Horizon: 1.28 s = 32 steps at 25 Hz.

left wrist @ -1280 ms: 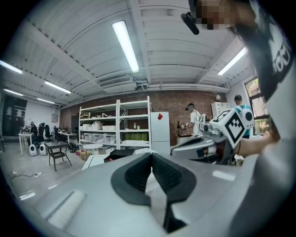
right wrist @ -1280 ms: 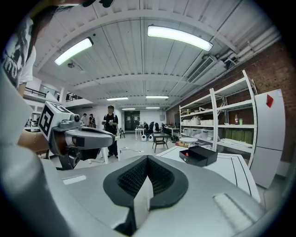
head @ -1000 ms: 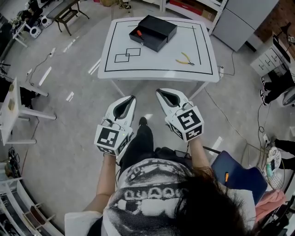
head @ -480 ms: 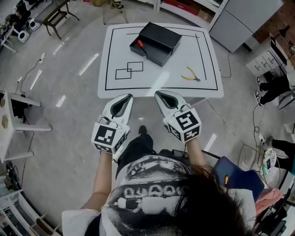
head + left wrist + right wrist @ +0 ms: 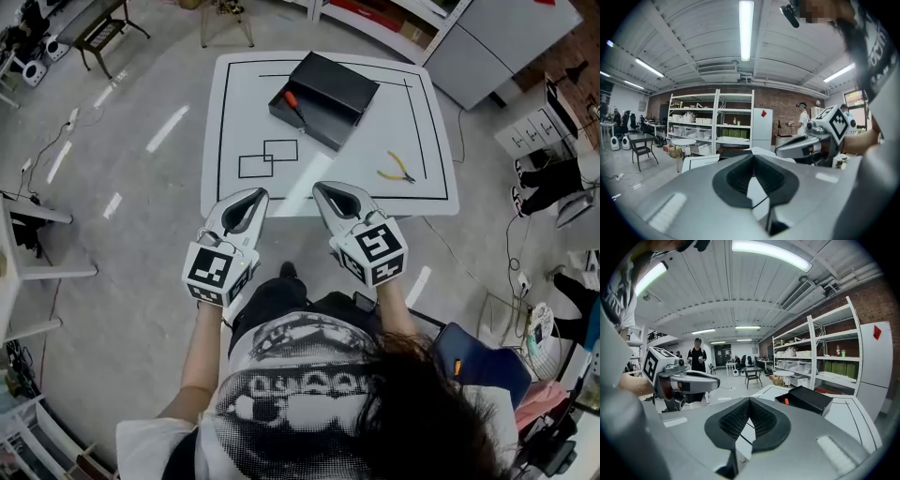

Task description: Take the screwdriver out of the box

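A black box (image 5: 328, 84) sits at the back of the white table (image 5: 422, 122), its drawer pulled out to the left. In the drawer lies the screwdriver (image 5: 294, 103), with a red handle. In the right gripper view the box (image 5: 808, 400) and the red handle (image 5: 786, 401) show ahead to the right. My left gripper (image 5: 258, 195) and right gripper (image 5: 322, 188) hover side by side at the table's near edge, well short of the box. Both are shut with nothing held. The jaw tips meet in the left gripper view (image 5: 752, 152) and the right gripper view (image 5: 750, 400).
Yellow-handled pliers (image 5: 398, 171) lie on the table's right side. Two overlapping squares (image 5: 268, 157) are drawn on its left. Shelving (image 5: 712, 122), a small round table (image 5: 683, 143) and chairs stand beyond. A blue chair (image 5: 483, 361) is behind me on the right.
Both grippers have moved forward together from over the floor to the table's near edge. The table and box now lie closer. The jaws stayed shut.
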### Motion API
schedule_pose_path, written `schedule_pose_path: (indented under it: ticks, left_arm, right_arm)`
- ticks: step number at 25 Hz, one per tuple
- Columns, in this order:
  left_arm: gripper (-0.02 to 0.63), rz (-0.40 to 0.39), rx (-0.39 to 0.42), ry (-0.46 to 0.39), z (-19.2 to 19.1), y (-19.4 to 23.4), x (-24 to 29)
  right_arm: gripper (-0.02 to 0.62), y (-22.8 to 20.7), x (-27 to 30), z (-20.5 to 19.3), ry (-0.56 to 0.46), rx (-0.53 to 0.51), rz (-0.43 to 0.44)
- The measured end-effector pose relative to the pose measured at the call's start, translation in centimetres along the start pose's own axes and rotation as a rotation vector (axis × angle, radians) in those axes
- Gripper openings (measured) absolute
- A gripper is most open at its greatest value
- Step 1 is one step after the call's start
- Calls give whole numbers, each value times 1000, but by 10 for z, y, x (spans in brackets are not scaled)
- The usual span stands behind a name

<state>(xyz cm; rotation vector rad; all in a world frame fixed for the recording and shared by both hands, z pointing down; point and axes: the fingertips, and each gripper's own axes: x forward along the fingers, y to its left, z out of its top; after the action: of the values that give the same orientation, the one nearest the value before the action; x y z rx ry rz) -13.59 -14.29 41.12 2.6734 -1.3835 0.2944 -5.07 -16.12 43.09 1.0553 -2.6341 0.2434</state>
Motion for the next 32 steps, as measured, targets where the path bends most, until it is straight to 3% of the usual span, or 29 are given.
schedule_pose_path:
  ticks: [10,18,27,32]
  left_arm:
    - [0,-33,8,-14,4,21,9]
    - [0,-38,6,-10,0,24,15]
    - [0,38,-8,-7,8,48,28]
    - [0,96,-18,-7,12,65,41]
  right_arm:
    - [3,-7,28,-2,35,-2,-21]
    - [3,-37,46,-1,63,-44,-36]
    - [18,-93,116,1,154,-169,29]
    - [33,-128,163,-7,210,-183,49]
